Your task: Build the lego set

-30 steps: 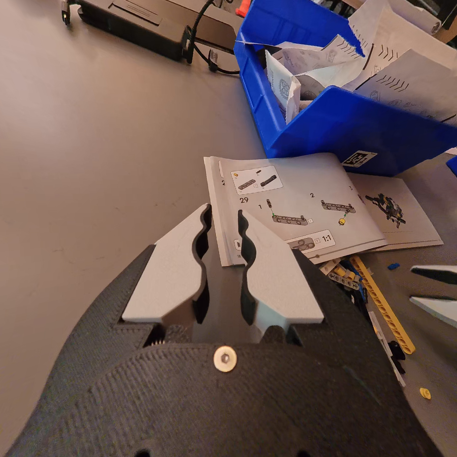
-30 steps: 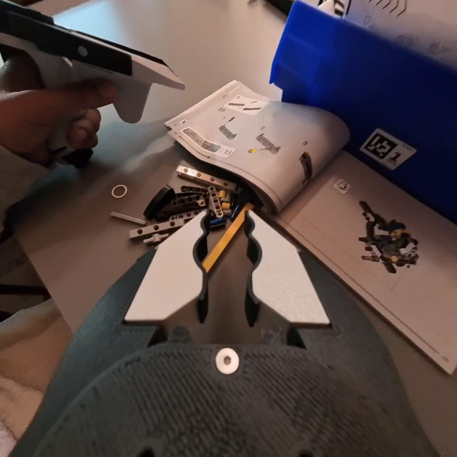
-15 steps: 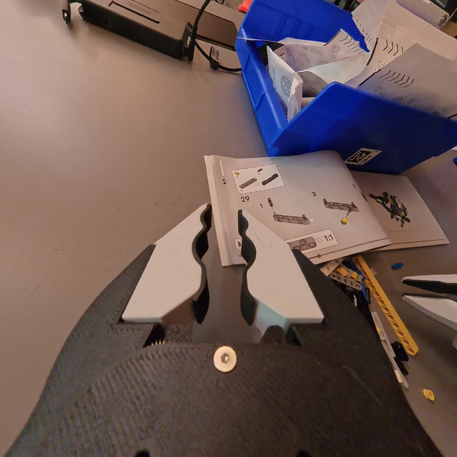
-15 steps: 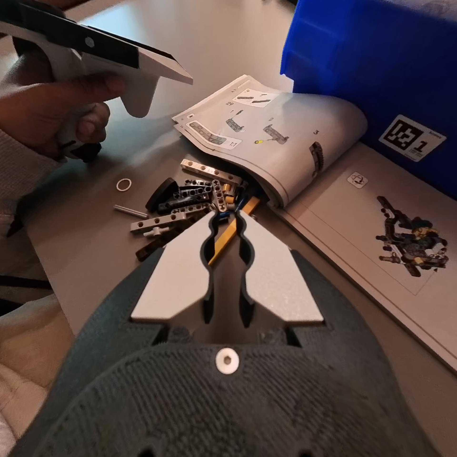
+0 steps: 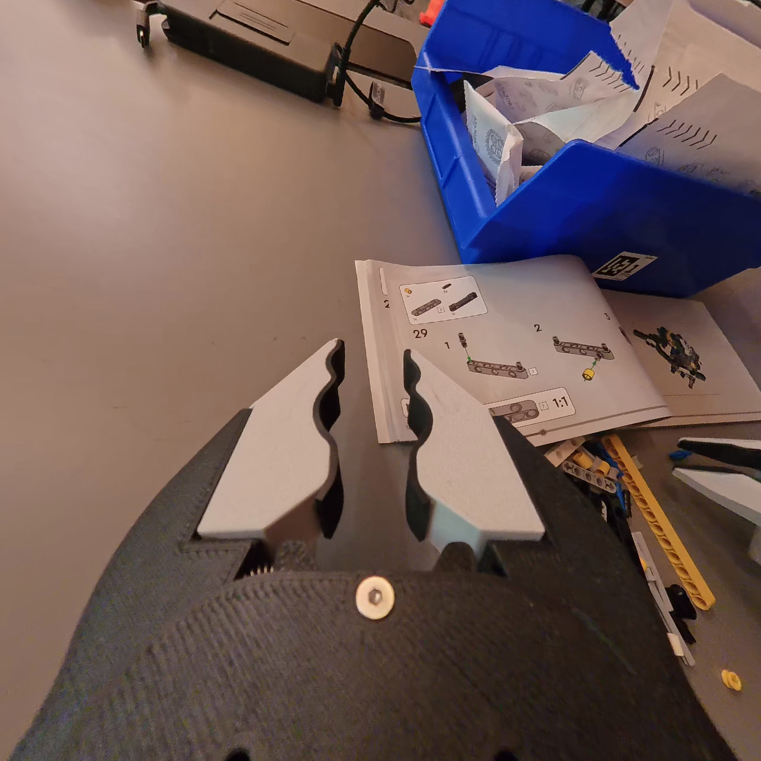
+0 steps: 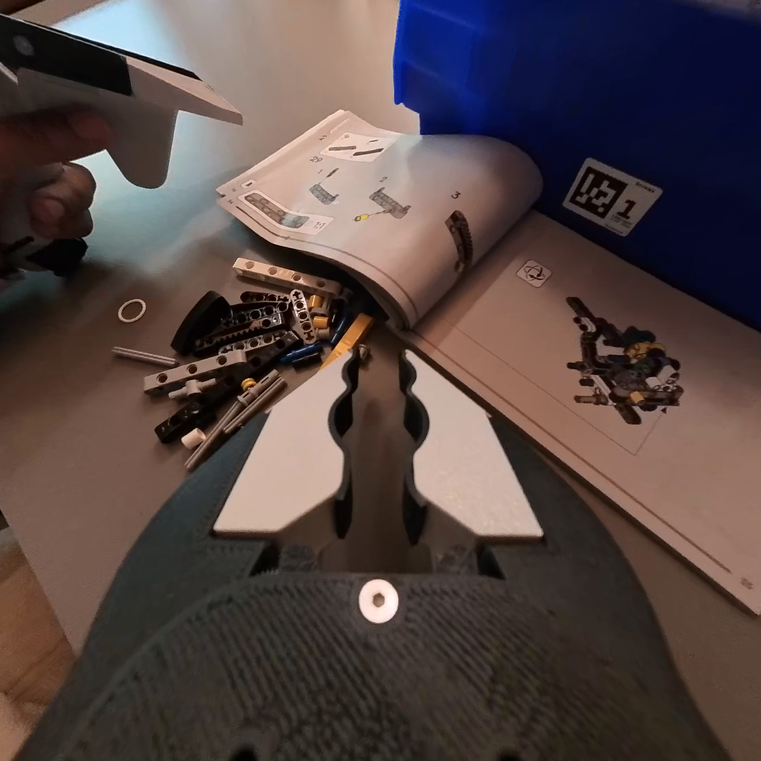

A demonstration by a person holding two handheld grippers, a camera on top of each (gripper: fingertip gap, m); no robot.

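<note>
Right tool (image 6: 376, 356) has reopened and drawn back, empty; yellow beam (image 6: 348, 339) lies just beyond its left fingertip. Left tool (image 5: 372, 346) stays apart.

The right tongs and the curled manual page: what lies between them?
In the right wrist view, the far end of the yellow beam and some small blue pieces lie between the open right tongs and the curled manual page.

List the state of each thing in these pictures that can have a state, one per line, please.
left gripper: open, empty, above the table.
right gripper: open, empty, fingers beside the pile of lego pieces.
instruction booklet: open, one page curled over the pile.
pile of lego pieces: loose, unassembled.
long yellow beam: flat on the table, partly under the booklet.
blue bin: holds torn paper bags.
</note>
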